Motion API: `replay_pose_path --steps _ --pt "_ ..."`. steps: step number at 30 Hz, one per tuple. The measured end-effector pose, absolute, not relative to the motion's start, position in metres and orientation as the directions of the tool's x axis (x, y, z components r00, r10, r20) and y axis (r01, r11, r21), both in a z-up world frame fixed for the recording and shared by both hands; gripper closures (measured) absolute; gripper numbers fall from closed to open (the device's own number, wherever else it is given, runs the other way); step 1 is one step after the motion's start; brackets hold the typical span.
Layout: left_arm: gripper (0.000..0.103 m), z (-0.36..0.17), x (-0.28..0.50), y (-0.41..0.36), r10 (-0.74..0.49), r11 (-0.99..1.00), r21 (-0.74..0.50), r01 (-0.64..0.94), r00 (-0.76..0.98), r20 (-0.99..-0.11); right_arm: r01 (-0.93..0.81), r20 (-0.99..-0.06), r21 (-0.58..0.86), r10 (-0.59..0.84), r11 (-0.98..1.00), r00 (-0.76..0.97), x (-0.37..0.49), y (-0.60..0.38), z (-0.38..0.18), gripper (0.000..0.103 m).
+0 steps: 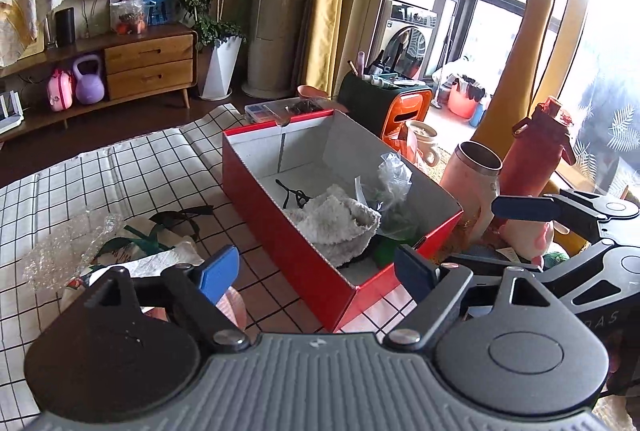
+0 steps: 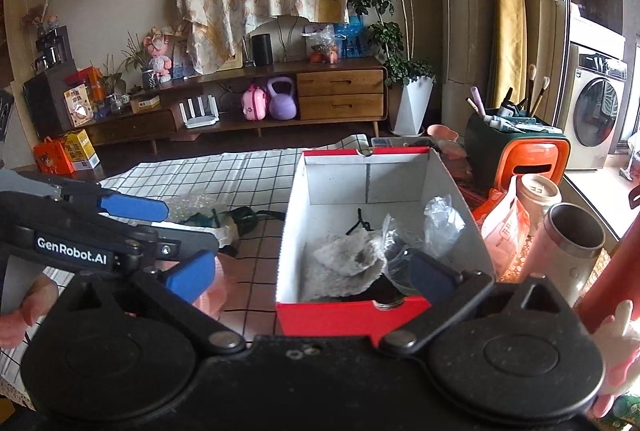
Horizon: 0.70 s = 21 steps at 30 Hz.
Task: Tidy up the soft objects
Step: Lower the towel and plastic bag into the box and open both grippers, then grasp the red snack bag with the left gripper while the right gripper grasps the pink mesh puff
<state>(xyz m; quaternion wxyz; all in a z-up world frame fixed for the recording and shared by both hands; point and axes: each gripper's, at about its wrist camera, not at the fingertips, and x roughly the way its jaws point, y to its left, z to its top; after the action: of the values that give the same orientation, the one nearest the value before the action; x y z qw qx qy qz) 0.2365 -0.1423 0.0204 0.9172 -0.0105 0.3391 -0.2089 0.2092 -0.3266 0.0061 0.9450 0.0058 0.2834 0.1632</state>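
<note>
Two hand-held tools are hovering at the near edge of a worktop covered in a black-and-white checked cloth (image 1: 120, 167). The left tool (image 1: 318, 269) is standing released, its blue pads spread wide and holding nothing. The right tool (image 2: 308, 271) is likewise released and empty, its right pad reaching just over the near wall of a red shoebox (image 2: 352, 315).

The red shoebox is sitting open between the two tools, running away from them. Inside it, toward the near end, a fluffy white cloth (image 1: 336, 219) is lying crumpled, with a crinkled clear plastic bag (image 1: 394, 175) just beside it on the right and a thin black cord (image 1: 294, 193) on the box floor behind it.

Left of the box, on the checked cloth, more soft things are waiting: a wad of bubble wrap (image 1: 68, 243), and a folded fabric bag with dark green straps (image 1: 160, 231) touching it.

Right of the box, hard items are crowding together: a pink steel-lined mug (image 1: 478, 175) and a red water bottle (image 1: 538, 147).

The next step looks to be collecting the loose pieces on the left. Doing it well probably means the left tool coming down over the bubble wrap's bulk, pinching a thick fold rather than an edge, lifting it clear of the straps, and letting go above the box's empty far end.
</note>
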Motion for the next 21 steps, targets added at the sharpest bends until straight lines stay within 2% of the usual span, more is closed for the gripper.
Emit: replay_pose_path --steps 4,8,18,21 --pt "0.013 0.027 0.218 -0.113 -0.388 0.917 -0.177 0.358 0.697 -0.603 -0.334 -0.524 0.137 0.354 0.933 0.775 0.196 -0.312 0.005 0.0" --pt "0.003 0.029 0.202 -0.083 -0.381 0.923 -0.195 0.333 0.711 -0.591 -0.367 -0.528 0.13 0.377 0.921 0.761 0.185 -0.294 0.002 0.0" --pt "0.0 0.013 0.166 -0.02 -0.324 0.946 -0.204 0.252 0.754 -0.571 -0.396 -0.56 0.159 0.413 0.904 0.718 0.177 -0.253 -0.015 0.0" --pt "0.0 0.0 0.162 -0.007 -0.324 0.946 -0.231 0.229 0.731 -0.601 -0.402 -0.572 0.166 0.42 0.901 0.704 0.179 -0.24 -0.02 0.0"
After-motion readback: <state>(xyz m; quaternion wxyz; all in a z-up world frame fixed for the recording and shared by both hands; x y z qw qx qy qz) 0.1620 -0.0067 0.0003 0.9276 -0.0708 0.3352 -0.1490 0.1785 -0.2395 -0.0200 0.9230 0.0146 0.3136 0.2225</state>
